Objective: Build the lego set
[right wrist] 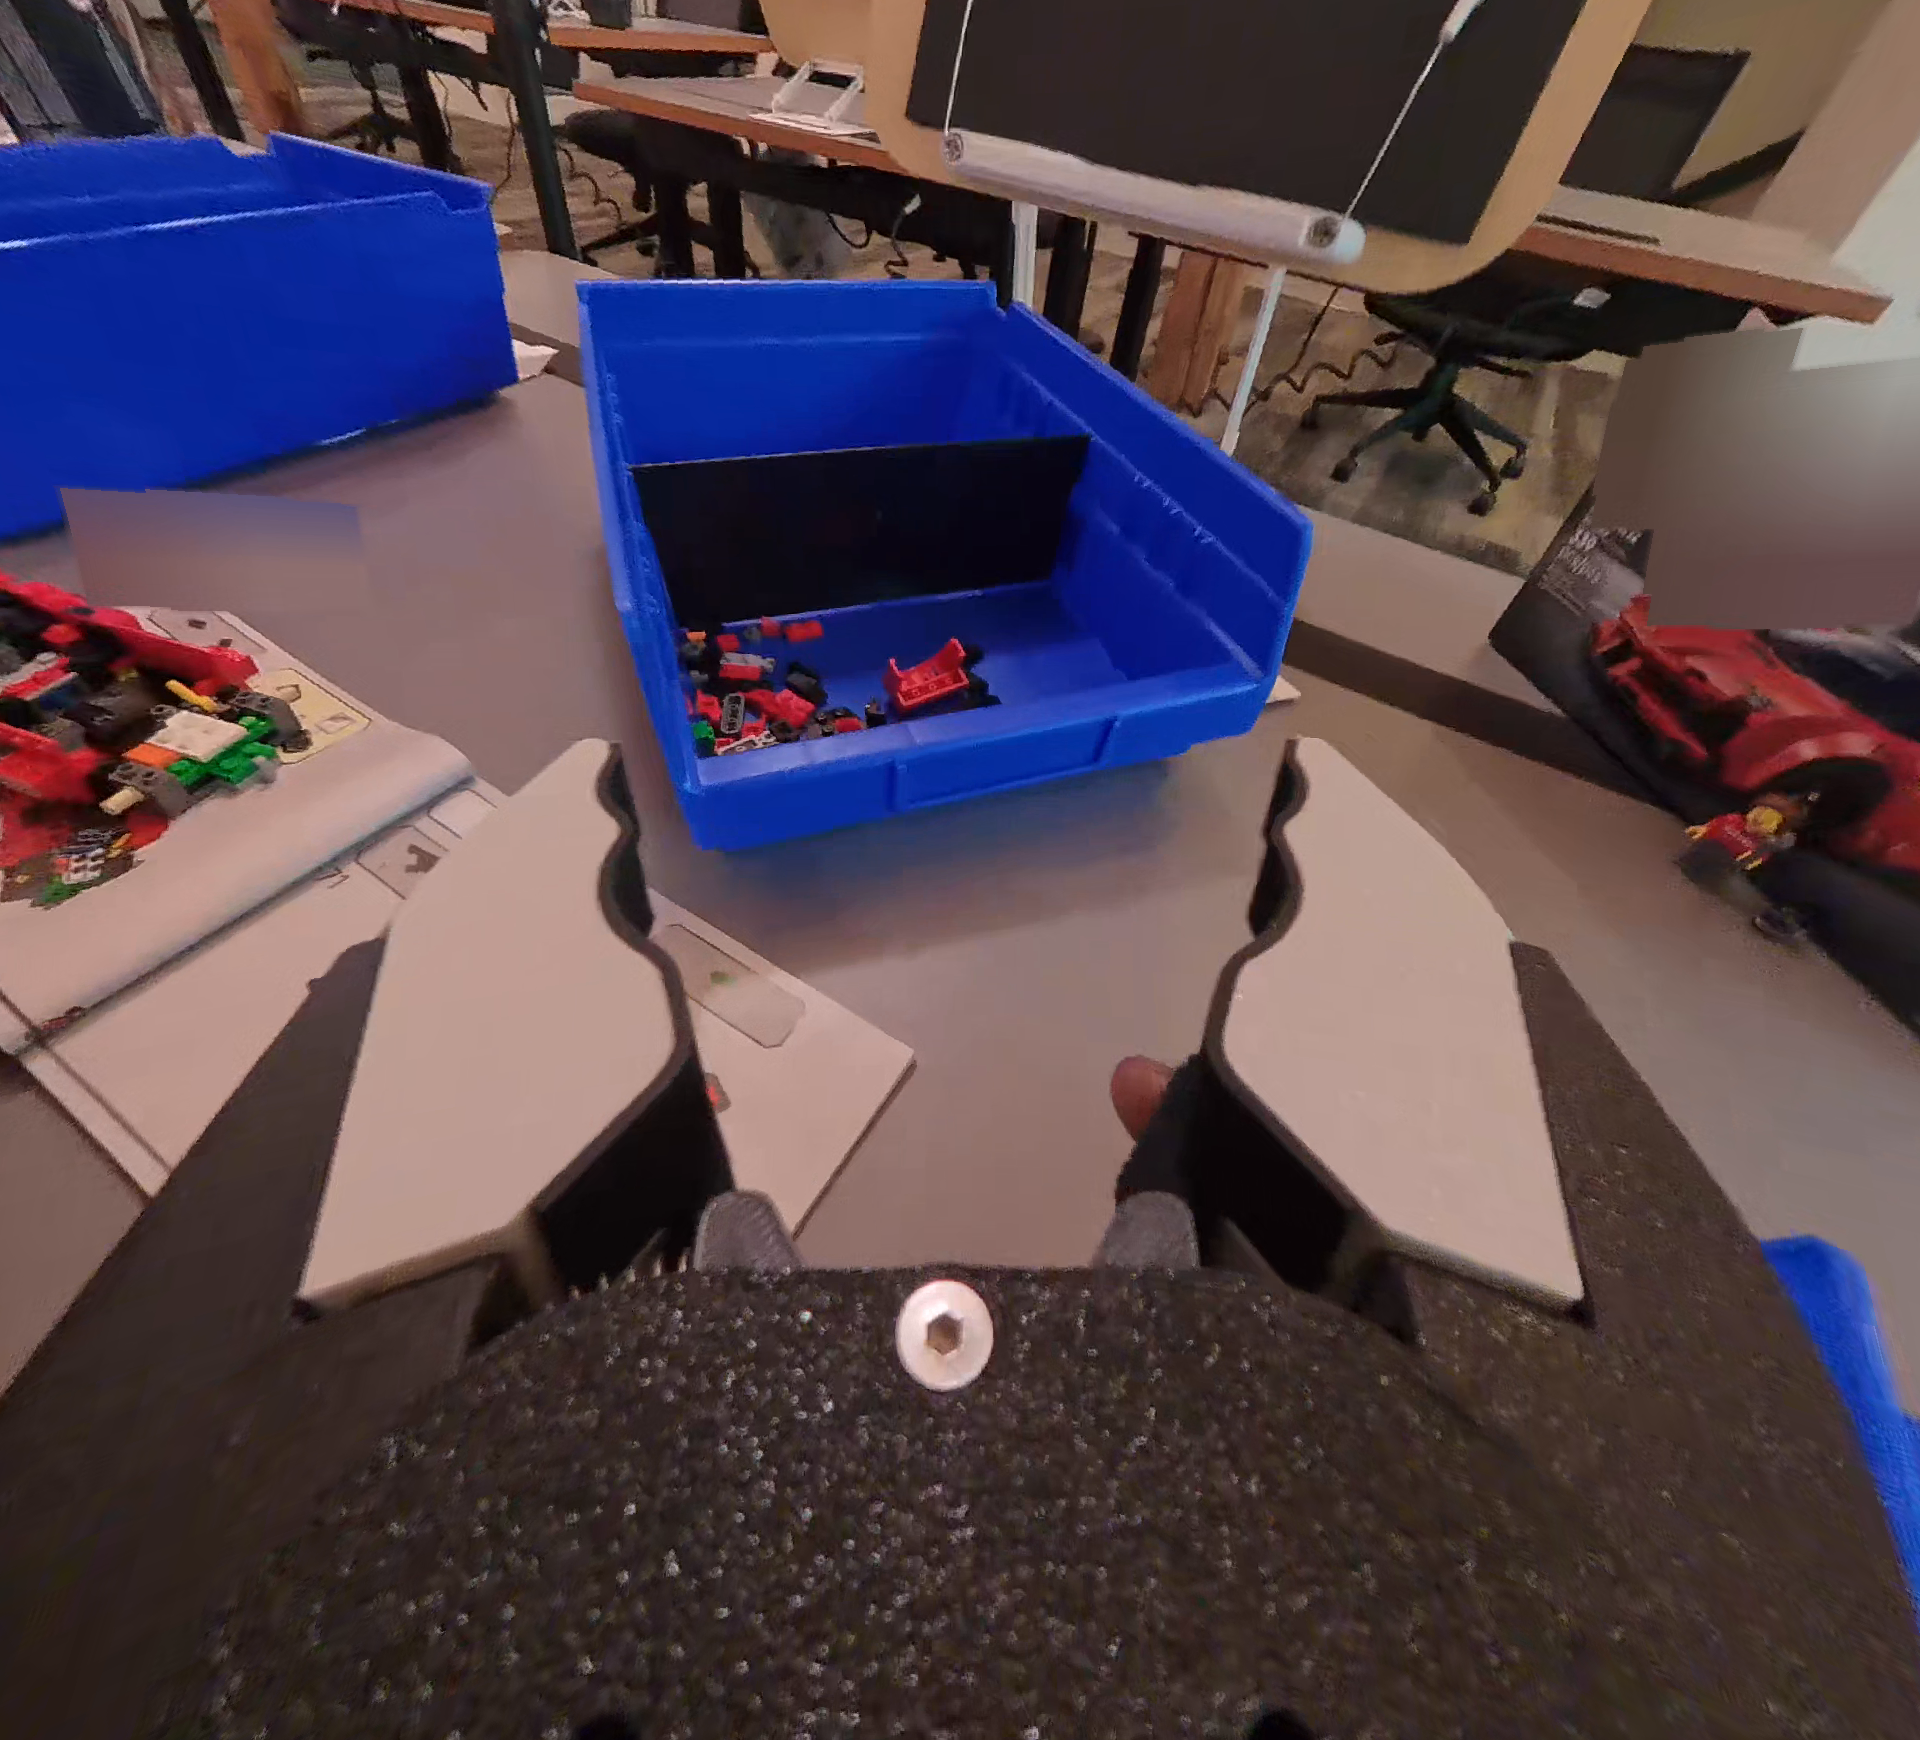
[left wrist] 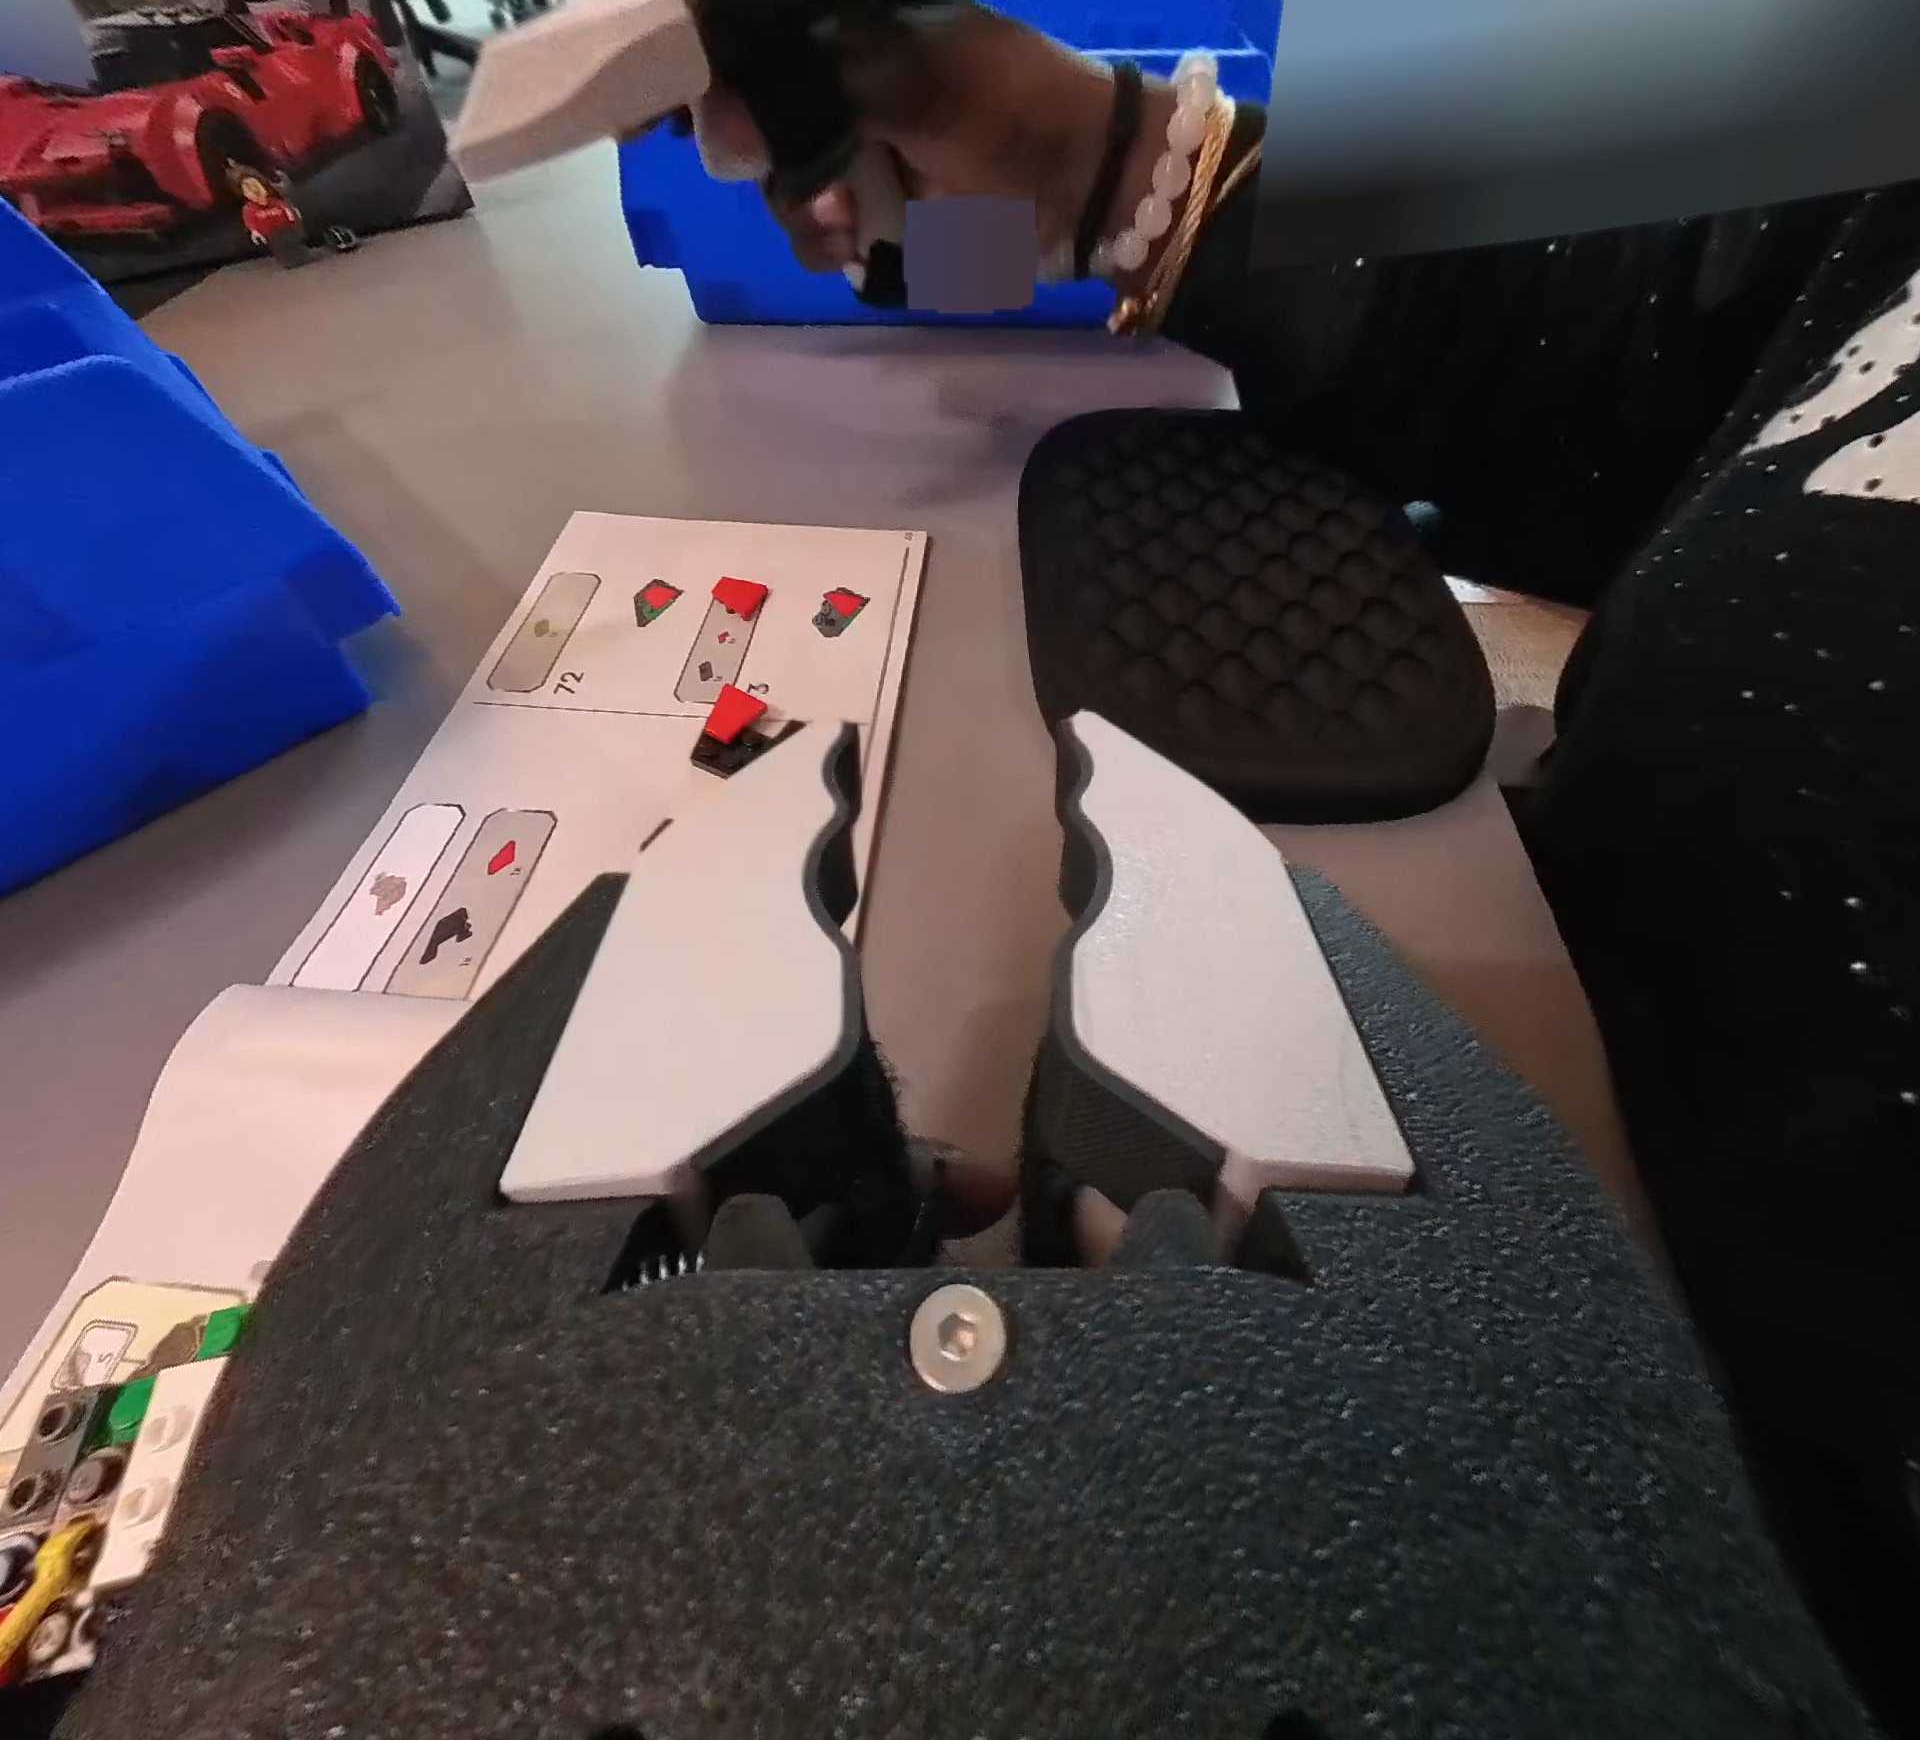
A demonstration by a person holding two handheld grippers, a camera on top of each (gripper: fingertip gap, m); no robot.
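My left gripper [left wrist: 956, 740] is open and empty, low over the instruction booklet [left wrist: 623, 755]. A red sloped piece on a small black plate [left wrist: 736, 729] lies on the booklet just left of my left fingertip. A second red piece [left wrist: 740, 594] lies farther up the page. My right gripper [right wrist: 940, 776] is open wide and empty, facing a blue bin [right wrist: 1174, 703] that holds several loose red and black pieces [right wrist: 790, 688]. The half-built red car [right wrist: 114, 703] sits on the booklet [right wrist: 343, 849] at the left. The right gripper also shows raised in the left wrist view [left wrist: 623, 59].
A second blue bin [right wrist: 229, 298] stands at the back left. The set's box [right wrist: 1766, 714] with a red car picture lies at the right. A black chair armrest [left wrist: 1247, 610] is at the table edge beside the person's dark sleeve. Blue bins [left wrist: 145, 599] flank the booklet. Between my left fingertips and the half-built red car [right wrist: 114, 703] there is roughly 15 cm.
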